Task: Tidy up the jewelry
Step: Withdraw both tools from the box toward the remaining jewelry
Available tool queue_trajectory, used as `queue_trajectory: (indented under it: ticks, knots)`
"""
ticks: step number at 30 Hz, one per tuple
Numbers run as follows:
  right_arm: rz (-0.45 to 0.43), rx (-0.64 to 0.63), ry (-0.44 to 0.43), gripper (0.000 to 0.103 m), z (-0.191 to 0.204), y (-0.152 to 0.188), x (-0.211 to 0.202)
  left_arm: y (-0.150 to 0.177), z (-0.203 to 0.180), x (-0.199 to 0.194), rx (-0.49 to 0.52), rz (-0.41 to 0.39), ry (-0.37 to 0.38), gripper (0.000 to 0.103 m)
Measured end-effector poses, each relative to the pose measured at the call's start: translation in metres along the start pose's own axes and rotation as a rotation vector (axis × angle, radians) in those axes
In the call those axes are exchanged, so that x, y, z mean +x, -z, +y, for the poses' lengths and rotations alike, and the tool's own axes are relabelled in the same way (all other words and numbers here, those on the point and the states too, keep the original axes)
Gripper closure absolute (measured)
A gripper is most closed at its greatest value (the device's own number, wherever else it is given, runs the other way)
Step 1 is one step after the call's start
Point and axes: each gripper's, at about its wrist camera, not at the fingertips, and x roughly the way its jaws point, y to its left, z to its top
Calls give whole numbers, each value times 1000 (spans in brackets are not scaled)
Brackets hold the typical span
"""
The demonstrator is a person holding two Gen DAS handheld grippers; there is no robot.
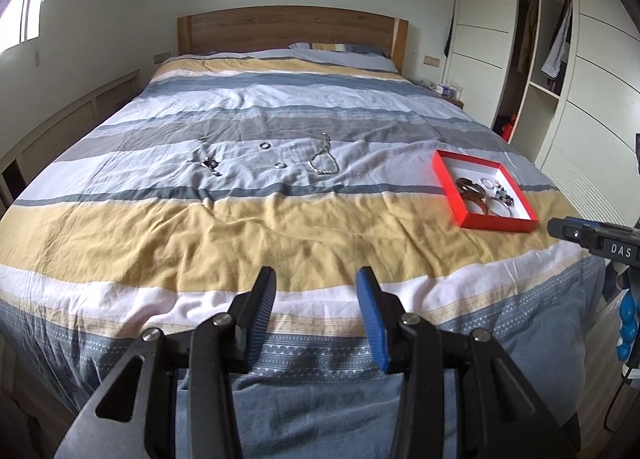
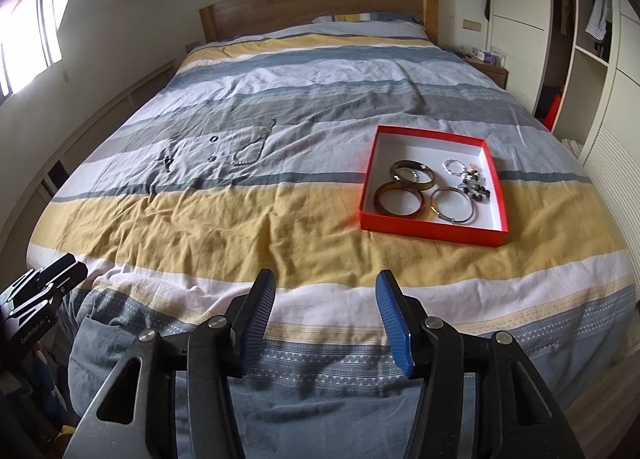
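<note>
A red box (image 2: 430,232) with a white inside lies on the striped bed cover; it also shows in the left wrist view (image 1: 496,224). It holds bangles (image 2: 412,172) and small beaded pieces (image 2: 472,183). Loose on the cover lie a chain necklace (image 1: 323,163) (image 2: 252,149), two rings (image 1: 264,145) (image 1: 280,165) and a small dark piece (image 1: 212,163) (image 2: 168,159). My left gripper (image 1: 316,279) is open and empty over the foot of the bed. My right gripper (image 2: 326,283) is open and empty, near the box.
The bed (image 1: 240,235) fills both views, with a wooden headboard (image 1: 292,27) at the far end. White wardrobes (image 1: 580,59) with hanging clothes stand on the right. A low radiator cover (image 1: 60,127) runs along the left wall under a window.
</note>
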Motion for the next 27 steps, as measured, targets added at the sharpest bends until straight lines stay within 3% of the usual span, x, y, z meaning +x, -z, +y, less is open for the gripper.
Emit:
queue_trajectory:
  ticks: [4, 9, 18, 27]
  knots:
    - [15, -19, -13, 51, 6, -1, 9, 1, 7, 4, -11, 10, -40, 63]
    - [32, -4, -28, 50, 2, -1, 21, 5, 2, 18, 48, 27, -112, 63]
    - [95, 42, -35, 50, -8, -1, 56, 8, 25, 44, 20, 95, -145, 63]
    - [124, 12, -70, 50, 5, -16, 85, 16, 48, 68, -19, 170, -159, 63]
